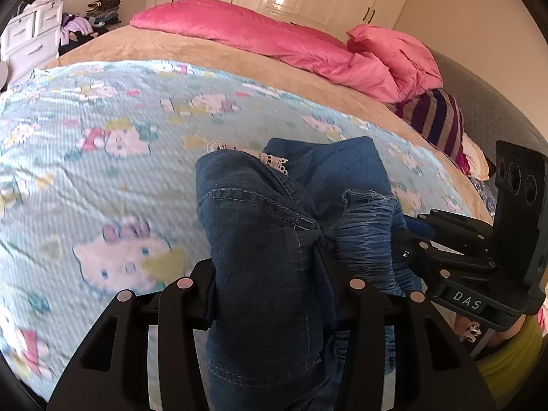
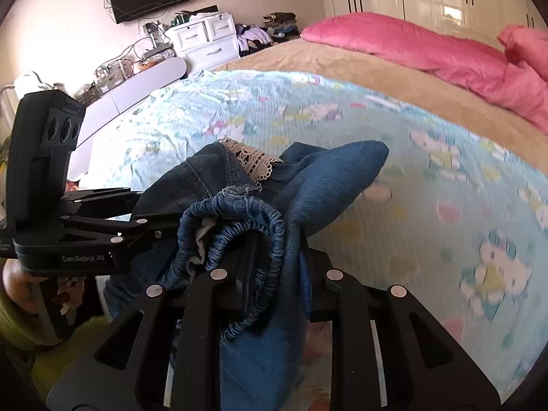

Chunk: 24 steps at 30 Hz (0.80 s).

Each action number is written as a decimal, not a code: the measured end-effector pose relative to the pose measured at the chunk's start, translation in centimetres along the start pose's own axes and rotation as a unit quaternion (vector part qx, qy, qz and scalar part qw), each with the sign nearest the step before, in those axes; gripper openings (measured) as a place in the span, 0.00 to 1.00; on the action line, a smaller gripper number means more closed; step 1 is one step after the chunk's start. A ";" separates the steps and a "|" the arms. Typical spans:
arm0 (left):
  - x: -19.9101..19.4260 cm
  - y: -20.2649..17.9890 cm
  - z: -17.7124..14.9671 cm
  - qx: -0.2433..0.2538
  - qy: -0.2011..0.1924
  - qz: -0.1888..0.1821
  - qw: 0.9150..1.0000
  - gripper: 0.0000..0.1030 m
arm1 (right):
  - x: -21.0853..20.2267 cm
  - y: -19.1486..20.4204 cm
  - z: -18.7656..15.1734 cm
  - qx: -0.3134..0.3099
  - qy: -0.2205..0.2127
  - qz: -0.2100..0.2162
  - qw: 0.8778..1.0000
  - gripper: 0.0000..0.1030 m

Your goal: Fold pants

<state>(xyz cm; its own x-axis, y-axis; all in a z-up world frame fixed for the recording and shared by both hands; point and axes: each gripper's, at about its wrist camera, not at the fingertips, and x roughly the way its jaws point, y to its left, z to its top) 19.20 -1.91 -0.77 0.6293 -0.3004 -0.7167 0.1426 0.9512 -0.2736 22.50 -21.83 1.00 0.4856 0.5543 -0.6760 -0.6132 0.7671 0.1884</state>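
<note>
Left wrist view, left gripper clamped on bunched denim pants above the near edge of the cartoon-print bedspread, right gripper pinching the elastic waistband beside it, pink blanket far.

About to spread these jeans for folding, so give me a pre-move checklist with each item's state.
1. Left tool clamped on the dark blue denim pants: ok.
2. Right tool clamped on the gathered elastic waistband: ok.
3. Pants flat and untwisted: not ok, bunched between the tools.
4. Cream lace trim clear of both tools: ok.
5. Bare room on the light blue cartoon-print bedsheet ahead: ok.
6. Pink plush blanket far from the pants: ok.
</note>
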 end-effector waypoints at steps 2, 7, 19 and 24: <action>0.4 0.3 1.1 0.004 -0.003 0.006 1.000 0.42 | 0.6 -0.4 0.8 0.001 -0.003 -0.002 1.000 0.15; 1.3 0.8 3.0 0.012 -0.006 0.021 1.000 0.42 | 2.1 -1.3 2.1 0.008 -0.005 -0.004 1.000 0.15; 4.7 2.9 2.6 0.000 0.023 0.045 0.999 0.48 | 5.7 -3.2 1.2 0.036 0.047 -0.052 0.997 0.22; 5.6 3.5 2.0 -0.009 0.037 0.050 0.998 0.57 | 6.3 -4.7 0.2 0.056 0.070 -0.074 0.993 0.34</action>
<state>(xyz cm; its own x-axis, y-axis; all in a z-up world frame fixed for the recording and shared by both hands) 24.76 -0.10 -4.46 0.5813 -0.2093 -0.7863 0.0680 0.9755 -0.2093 28.52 -21.84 -4.03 0.4697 0.3886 -0.7927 -0.4648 0.8722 0.1521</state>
